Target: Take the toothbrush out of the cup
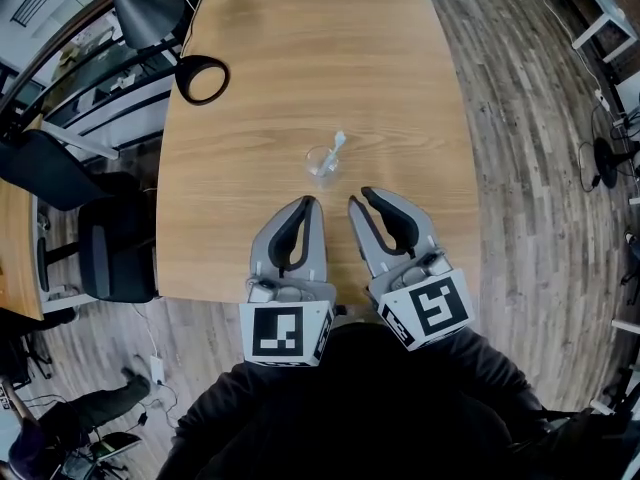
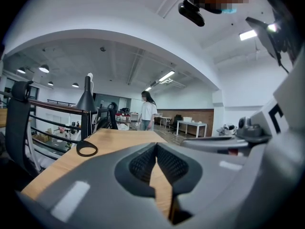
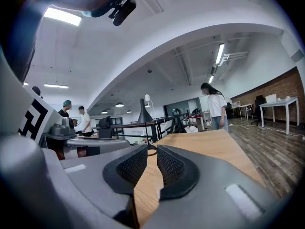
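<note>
The toothbrush [image 1: 337, 146] stands untouched in the clear cup [image 1: 322, 165] at frame centre. Just below, the left gripper [image 1: 308, 202] has its jaws pressed together, while the right gripper [image 1: 360, 199] is narrowly parted and empty. The whole removal appears still to come.

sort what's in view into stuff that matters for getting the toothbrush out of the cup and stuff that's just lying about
For the job:
- toothbrush, standing in the cup
- clear cup on the table
- left gripper, jaws together, empty
- right gripper, jaws slightly apart, empty

Just lying about:
- black desk lamp at the table's far left corner
- office chair on the floor beside the table
</note>
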Demonstrator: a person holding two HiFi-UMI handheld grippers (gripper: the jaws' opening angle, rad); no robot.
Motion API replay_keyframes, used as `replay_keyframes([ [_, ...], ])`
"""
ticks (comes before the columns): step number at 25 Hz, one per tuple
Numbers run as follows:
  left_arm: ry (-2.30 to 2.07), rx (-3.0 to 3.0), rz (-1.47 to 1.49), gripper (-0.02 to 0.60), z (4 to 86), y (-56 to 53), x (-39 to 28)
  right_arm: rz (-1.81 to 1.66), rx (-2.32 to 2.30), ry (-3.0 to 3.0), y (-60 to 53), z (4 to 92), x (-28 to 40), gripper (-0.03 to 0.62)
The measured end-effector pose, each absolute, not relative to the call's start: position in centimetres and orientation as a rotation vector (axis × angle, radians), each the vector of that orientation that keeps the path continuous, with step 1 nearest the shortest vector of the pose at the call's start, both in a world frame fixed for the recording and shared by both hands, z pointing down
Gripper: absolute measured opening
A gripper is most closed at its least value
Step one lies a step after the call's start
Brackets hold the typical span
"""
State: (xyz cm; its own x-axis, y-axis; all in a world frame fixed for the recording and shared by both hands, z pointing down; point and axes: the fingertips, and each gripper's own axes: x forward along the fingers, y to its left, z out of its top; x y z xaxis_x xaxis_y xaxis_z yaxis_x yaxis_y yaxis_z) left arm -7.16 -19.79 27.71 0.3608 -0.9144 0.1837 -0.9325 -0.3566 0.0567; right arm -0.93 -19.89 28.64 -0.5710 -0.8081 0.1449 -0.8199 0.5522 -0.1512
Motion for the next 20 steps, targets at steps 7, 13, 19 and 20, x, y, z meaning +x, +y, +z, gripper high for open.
replay_keyframes([
  [7,-1.673,2.390,0.237,0.008,30.3,-23.2,-7.2,0.405,1.376,-2.690,-23.4,31.2,-1.0,0.069],
  [13,-1.668,2.330,0.269,0.008,32.3,-25.6,-8.6,0.490,1.319,-2.681,-25.8,33.3,-2.5,0.184],
  [19,-1.658,2.285,0.282,0.008,34.1,-27.5,-9.4,0.540,1.290,-2.662,-27.7,35.1,-3.3,0.189],
  [20,-1.656,2.280,0.285,0.008,34.3,-27.8,-9.6,0.548,1.290,-2.658,-28.0,35.3,-3.5,0.189],
])
